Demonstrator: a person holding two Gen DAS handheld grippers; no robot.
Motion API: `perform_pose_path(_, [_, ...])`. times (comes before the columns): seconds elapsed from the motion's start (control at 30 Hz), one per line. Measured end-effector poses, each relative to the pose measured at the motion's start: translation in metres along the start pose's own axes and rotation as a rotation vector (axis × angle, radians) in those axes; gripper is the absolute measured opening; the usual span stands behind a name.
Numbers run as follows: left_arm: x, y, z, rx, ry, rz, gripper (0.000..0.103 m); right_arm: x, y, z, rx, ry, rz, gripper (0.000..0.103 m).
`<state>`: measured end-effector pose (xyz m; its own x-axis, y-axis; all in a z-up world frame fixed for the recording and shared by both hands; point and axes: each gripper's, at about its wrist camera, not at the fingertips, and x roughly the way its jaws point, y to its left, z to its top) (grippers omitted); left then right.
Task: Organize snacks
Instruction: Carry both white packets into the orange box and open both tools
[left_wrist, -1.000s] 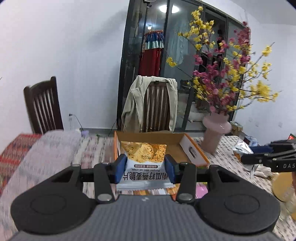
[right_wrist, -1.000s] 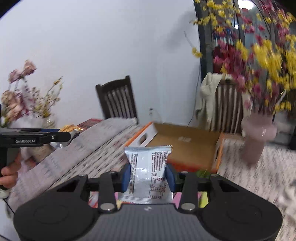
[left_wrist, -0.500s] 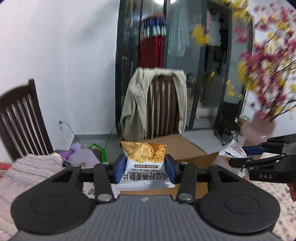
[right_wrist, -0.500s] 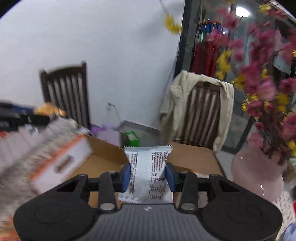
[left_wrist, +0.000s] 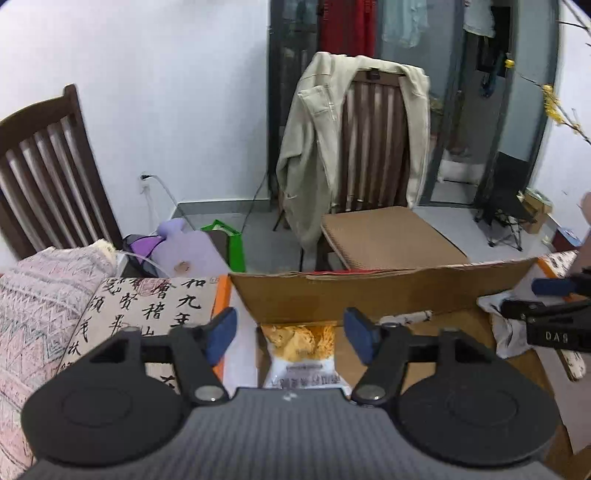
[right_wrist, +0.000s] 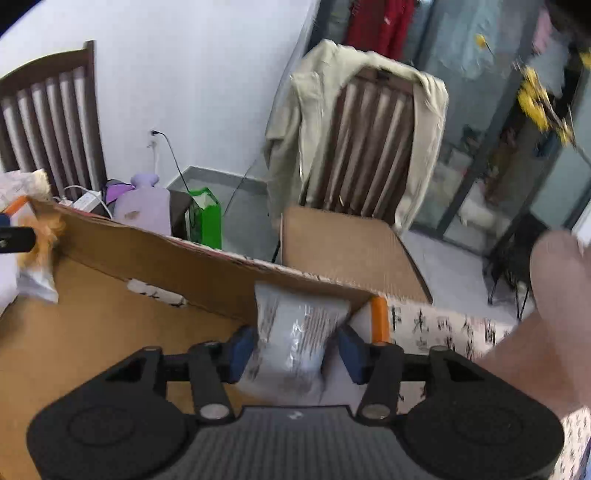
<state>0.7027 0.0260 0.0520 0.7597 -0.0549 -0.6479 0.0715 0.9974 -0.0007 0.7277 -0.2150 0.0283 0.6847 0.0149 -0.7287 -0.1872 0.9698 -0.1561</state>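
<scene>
Your left claw (left_wrist: 290, 332) stands with its 2 blue pads wide apart, and nothing is gripped between them. The orange snack packet (left_wrist: 301, 354) lies inside the cardboard box (left_wrist: 369, 291), centered in the gap between the pads and touching neither, close to the box's left wall. Its far end shows the orange picture and its near end the white band of print.

Your right claw (right_wrist: 295, 349) is over the box's right far corner. The silver snack packet (right_wrist: 299, 332) sits between its 2 pads, its far edge against the box's far wall (right_wrist: 192, 266). The left pad touches or nearly touches the packet; on the right there seems to be a narrow gap, but blur keeps you from telling whether the grip is firm or released.

In the left wrist view, your right claw (left_wrist: 546, 306) appears at the far right with the silver packet (left_wrist: 506, 328) below it.

The box rests on a bench covered by a cloth with black calligraphy (left_wrist: 155, 306). Beyond it stands a chair draped with a beige jacket (left_wrist: 317, 147).
</scene>
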Motion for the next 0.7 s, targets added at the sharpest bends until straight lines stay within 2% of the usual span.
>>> perform_pose_path(0.1, [-0.01,-0.007,0.001,0.036,-0.015,0.028,0.068,-0.011,-0.003,-0.004,0.021,-0.027,0.031,0.064])
perform_pose_path(0.23, [-0.035,-0.006,0.0,0.034,-0.018,0.025,0.069,-0.032,-0.004,-0.006,0.015,-0.04,0.034,0.067])
perform_pose_path(0.37, [-0.067,-0.007,-0.004,0.051,-0.011,0.039,0.08,-0.06,-0.003,-0.011,-0.001,-0.066,0.031,0.075])
perform_pose_path(0.47, [-0.102,-0.013,-0.011,0.072,-0.021,0.054,0.081,-0.093,0.001,-0.021,-0.022,-0.106,0.026,0.079])
perform_pose_path(0.53, [-0.129,-0.015,-0.016,0.066,-0.044,0.049,0.085,-0.117,0.004,-0.029,-0.013,-0.127,0.047,0.086])
perform_pose_path(0.63, [-0.173,-0.018,-0.029,0.047,-0.075,0.045,0.089,-0.153,0.008,-0.044,0.004,-0.155,0.078,0.09])
perform_pose_path(0.7, [-0.203,-0.019,-0.04,0.035,-0.107,0.037,0.095,-0.176,0.01,-0.056,0.004,-0.171,0.092,0.092])
